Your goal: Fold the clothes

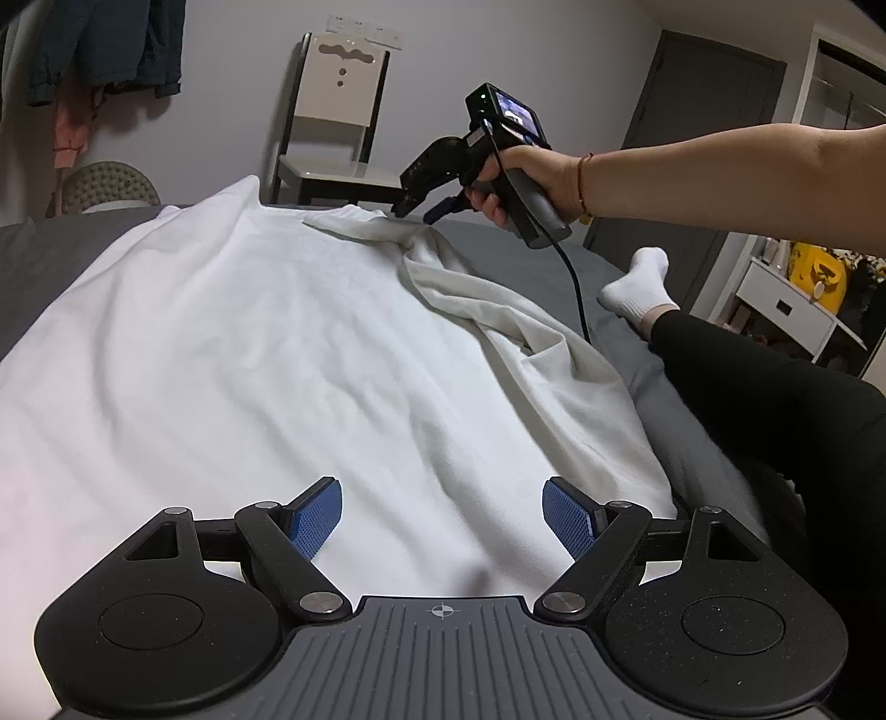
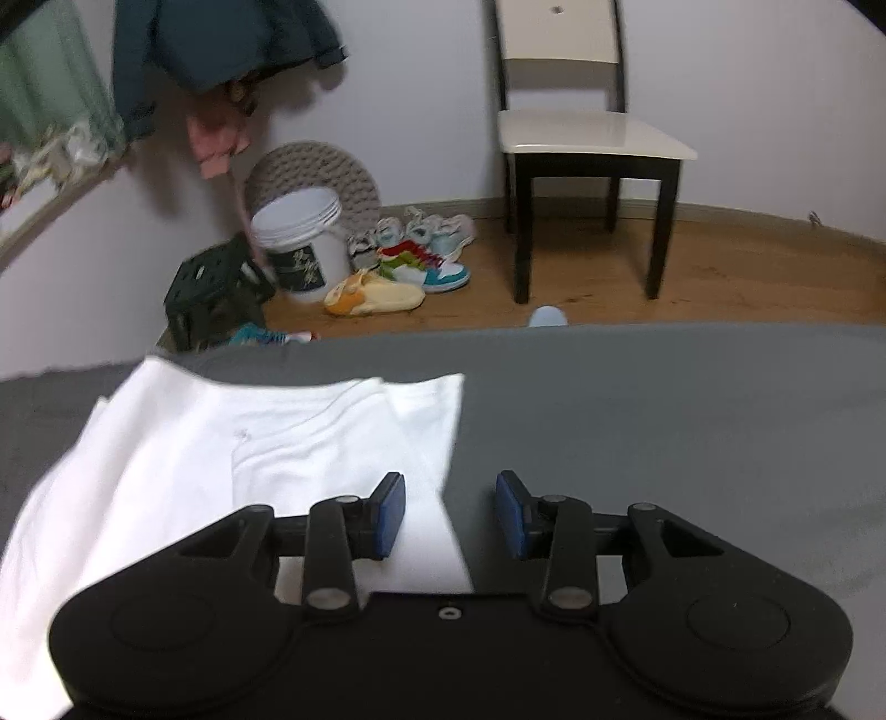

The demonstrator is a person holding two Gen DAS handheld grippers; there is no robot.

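A white garment (image 1: 266, 354) lies spread over the grey bed (image 1: 33, 260), with its right side bunched into a twisted fold (image 1: 498, 310). My left gripper (image 1: 443, 515) hovers open low over the garment's near part, nothing between its blue pads (image 1: 315, 512). A hand holds my right gripper (image 1: 423, 207) above the garment's far right corner. In the right wrist view that gripper (image 2: 449, 512) is open, and the white garment's (image 2: 221, 459) straight edge runs under the gap between its fingers. The left pad (image 2: 390, 512) is over cloth, the right one over bare bed sheet (image 2: 664, 421).
A person's leg in black (image 1: 764, 399) with a white sock (image 1: 637, 288) rests on the bed's right side. Beyond the far edge stand a chair (image 2: 581, 138), a white bucket (image 2: 299, 243), several shoes (image 2: 410, 260) and a black stool (image 2: 216, 293). Clothes hang on the wall (image 2: 221, 39).
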